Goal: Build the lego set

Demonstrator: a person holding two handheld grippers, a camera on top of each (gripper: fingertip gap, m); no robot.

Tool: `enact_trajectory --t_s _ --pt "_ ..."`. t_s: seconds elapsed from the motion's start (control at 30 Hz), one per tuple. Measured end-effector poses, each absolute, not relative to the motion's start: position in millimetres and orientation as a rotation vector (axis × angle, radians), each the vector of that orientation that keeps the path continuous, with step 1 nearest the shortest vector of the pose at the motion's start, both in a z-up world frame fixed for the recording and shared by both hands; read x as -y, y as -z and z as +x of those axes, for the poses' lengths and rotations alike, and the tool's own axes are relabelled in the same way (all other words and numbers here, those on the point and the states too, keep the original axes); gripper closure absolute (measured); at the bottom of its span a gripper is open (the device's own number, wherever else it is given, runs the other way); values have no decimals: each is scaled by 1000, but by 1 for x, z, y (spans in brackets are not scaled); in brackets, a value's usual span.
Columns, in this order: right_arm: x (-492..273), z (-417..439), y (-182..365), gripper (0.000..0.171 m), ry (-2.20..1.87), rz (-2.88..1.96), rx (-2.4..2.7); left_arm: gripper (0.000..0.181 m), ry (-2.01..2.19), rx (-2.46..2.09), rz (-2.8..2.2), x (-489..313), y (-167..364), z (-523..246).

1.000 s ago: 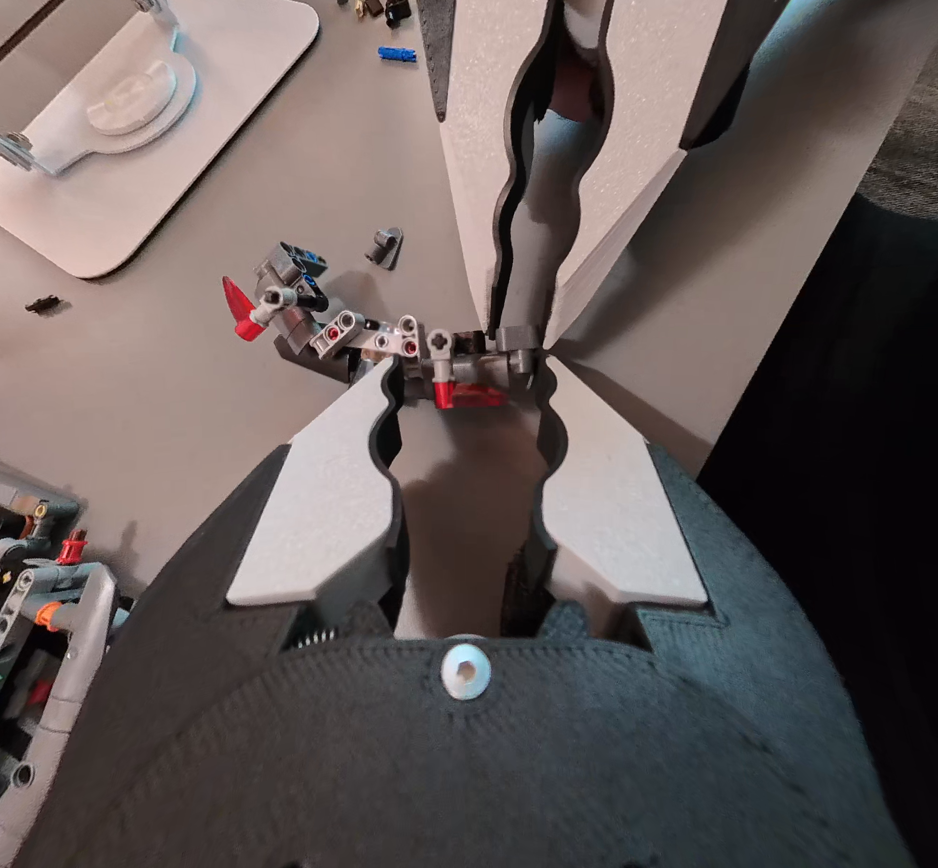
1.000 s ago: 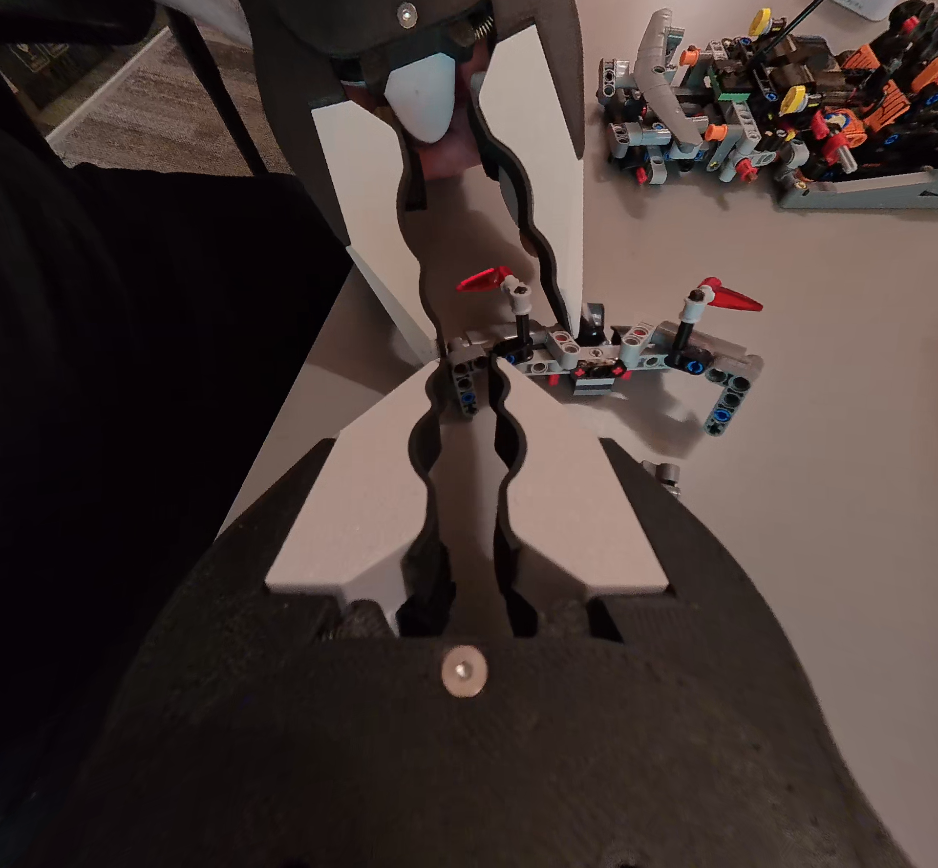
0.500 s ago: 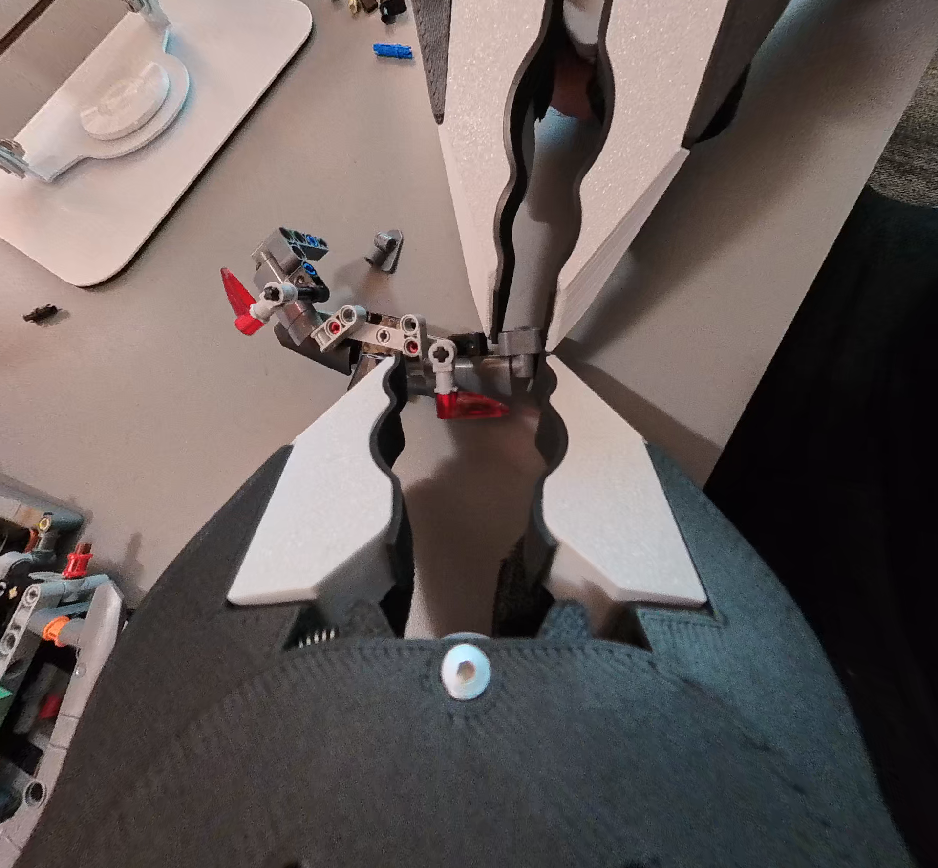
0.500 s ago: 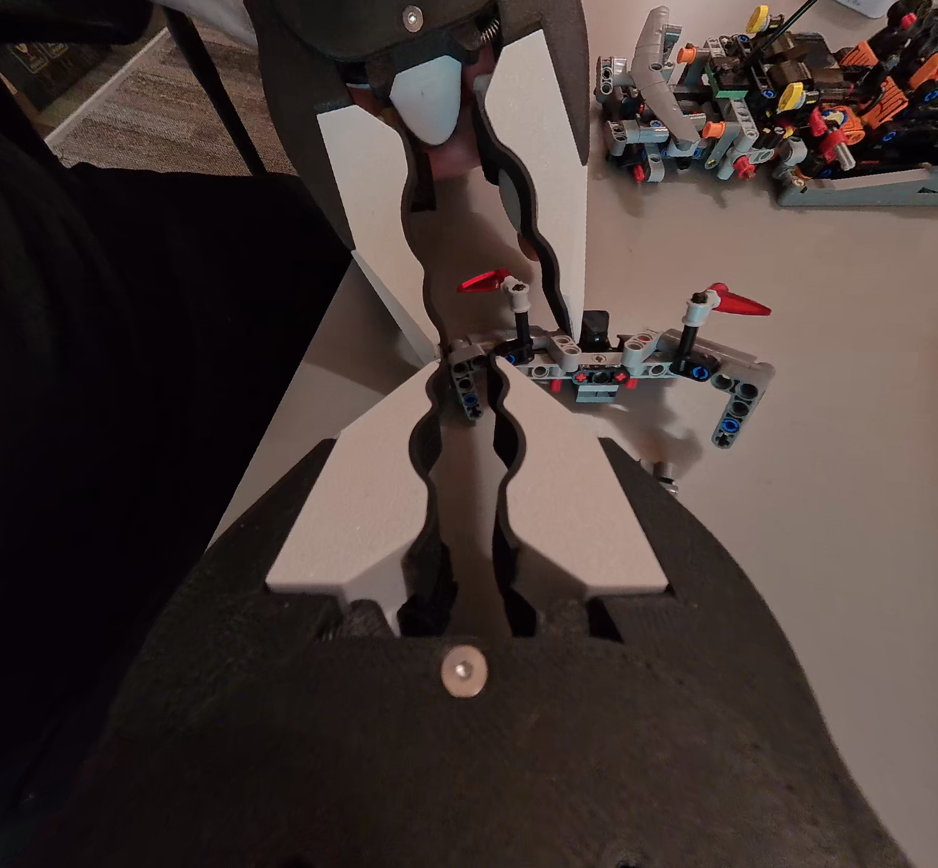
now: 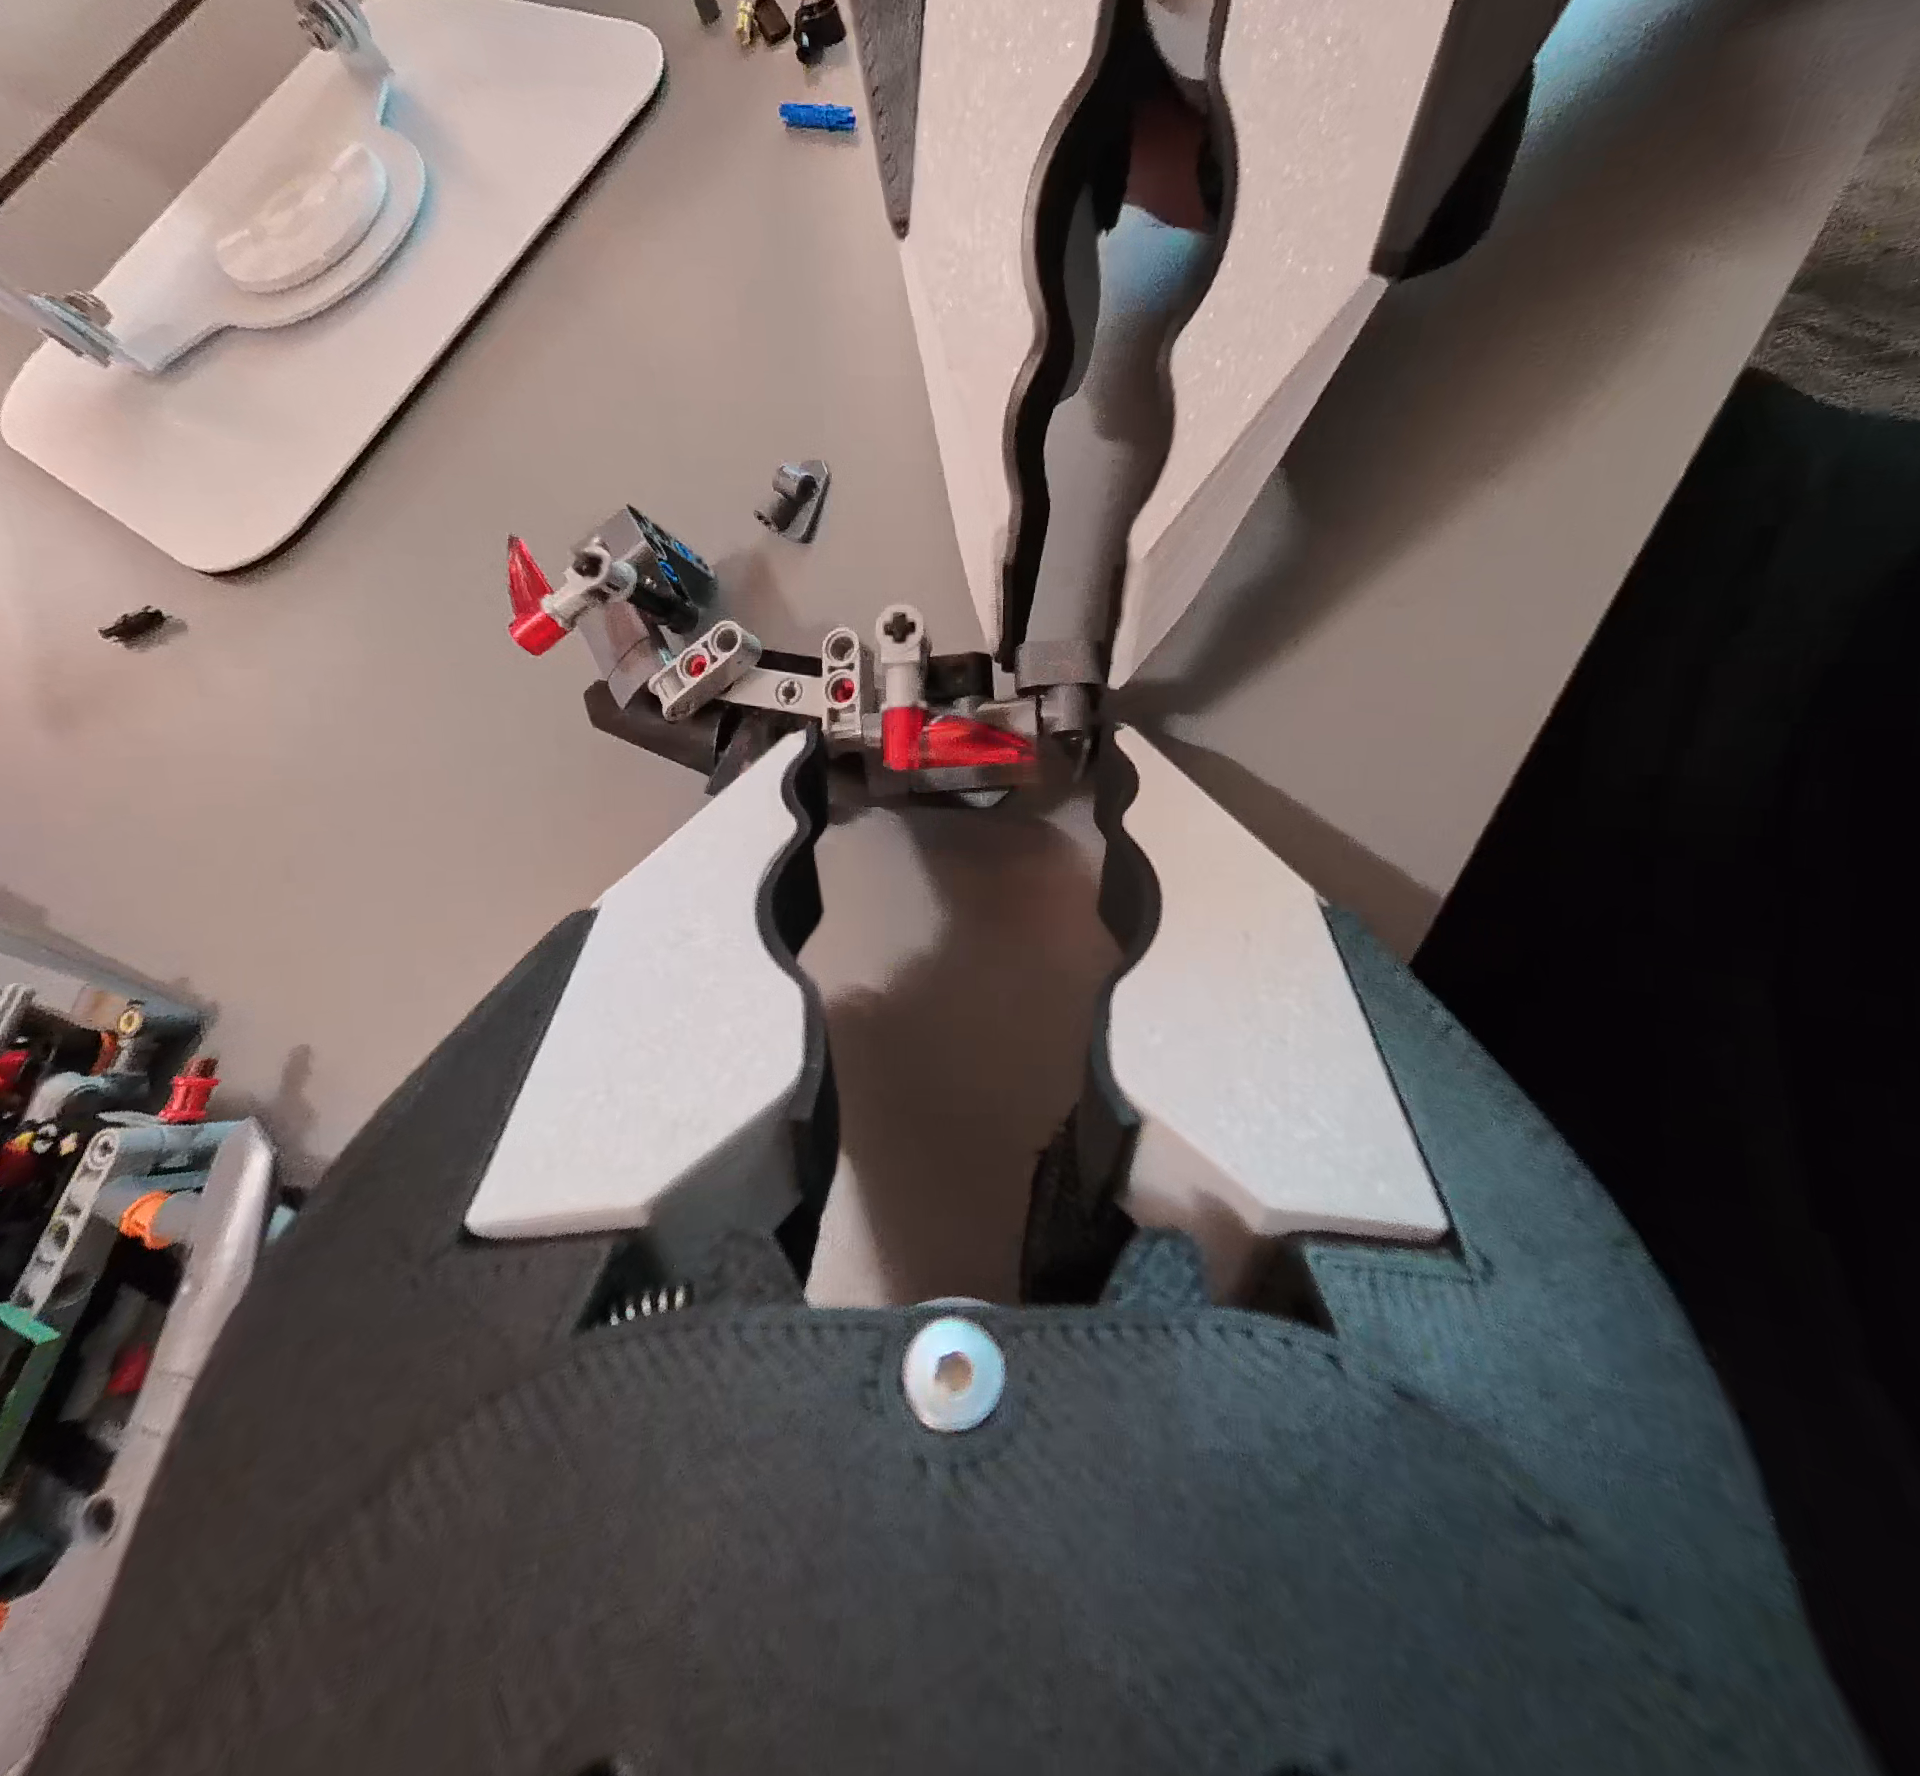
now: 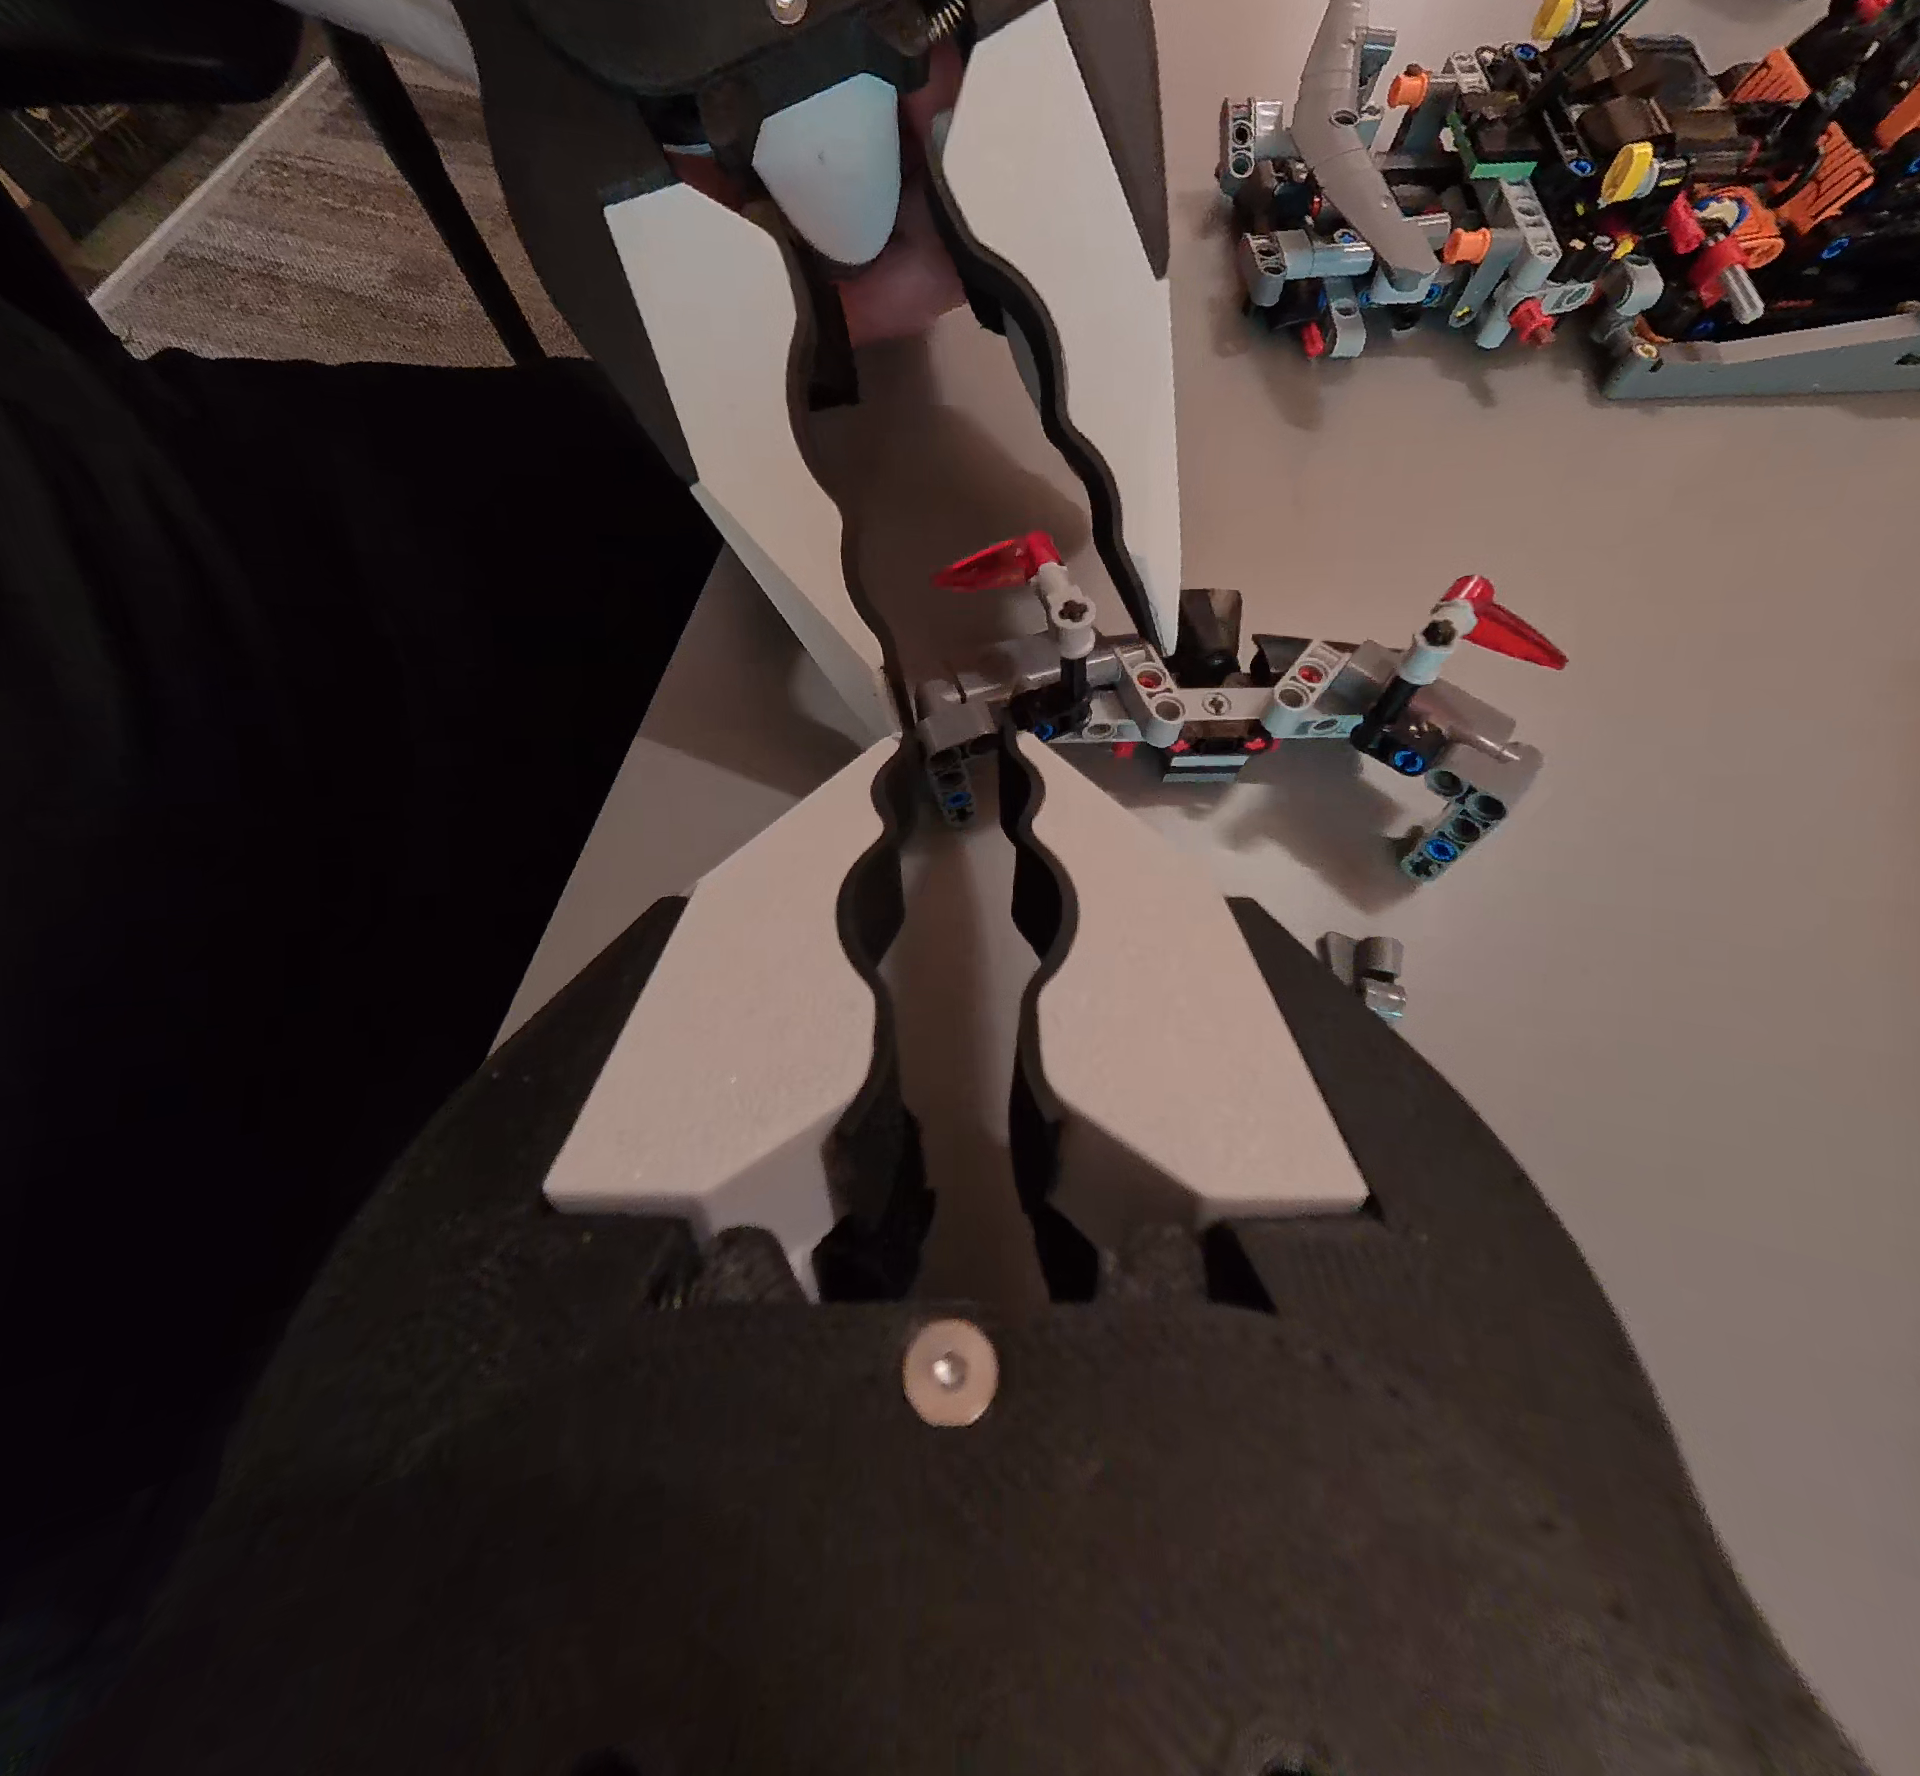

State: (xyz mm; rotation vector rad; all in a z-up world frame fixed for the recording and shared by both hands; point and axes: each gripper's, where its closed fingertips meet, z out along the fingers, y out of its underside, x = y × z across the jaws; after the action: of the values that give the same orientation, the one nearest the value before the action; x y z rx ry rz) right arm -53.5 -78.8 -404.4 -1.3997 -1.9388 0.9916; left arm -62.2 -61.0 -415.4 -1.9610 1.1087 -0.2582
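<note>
A small grey lego sub-assembly (image 5: 790,687) with two red cone pieces (image 6: 1507,635) hangs just above the table near its edge. My right gripper (image 6: 956,739) is shut on the grey beam at its near end; in the left wrist view it (image 5: 1060,672) comes in from the top. My left gripper (image 5: 956,765) has its jaws apart, one fingertip on each side of the same end section, around one red cone (image 5: 961,739). In the right wrist view it (image 6: 1029,666) reaches in from the top. I cannot tell whether its fingertips press on the assembly.
A large part-built lego model (image 6: 1558,199) stands at the back right, also low left in the left wrist view (image 5: 94,1207). A white stand base (image 5: 343,272), loose small pieces (image 5: 800,12), a blue pin (image 5: 818,116) and a grey connector (image 6: 1371,968) lie on the table. The table edge (image 5: 1455,843) is close. My two grippers' fingertips are within a few centimetres of each other. My left gripper's tips are some 7 cm from the grey connector (image 6: 1371,968). Seen from the left wrist view (image 5: 790,499) as well.
The sub-assembly has tilted in the right gripper: its white connector now stands more upright between the left fingers and its far end has swung. Both gripper openings look unchanged.
</note>
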Motion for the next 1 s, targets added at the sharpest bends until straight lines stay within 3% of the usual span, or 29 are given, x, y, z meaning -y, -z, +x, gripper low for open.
enact_trajectory --t_s 0.4,1.0 --pt "81 -53 404 159 -1002 -1429 1940 133 261 -1027 -1922 65 406 -63" --pt "76 -53 404 159 -982 -1431 1939 156 307 -1069 -1936 67 407 -55"
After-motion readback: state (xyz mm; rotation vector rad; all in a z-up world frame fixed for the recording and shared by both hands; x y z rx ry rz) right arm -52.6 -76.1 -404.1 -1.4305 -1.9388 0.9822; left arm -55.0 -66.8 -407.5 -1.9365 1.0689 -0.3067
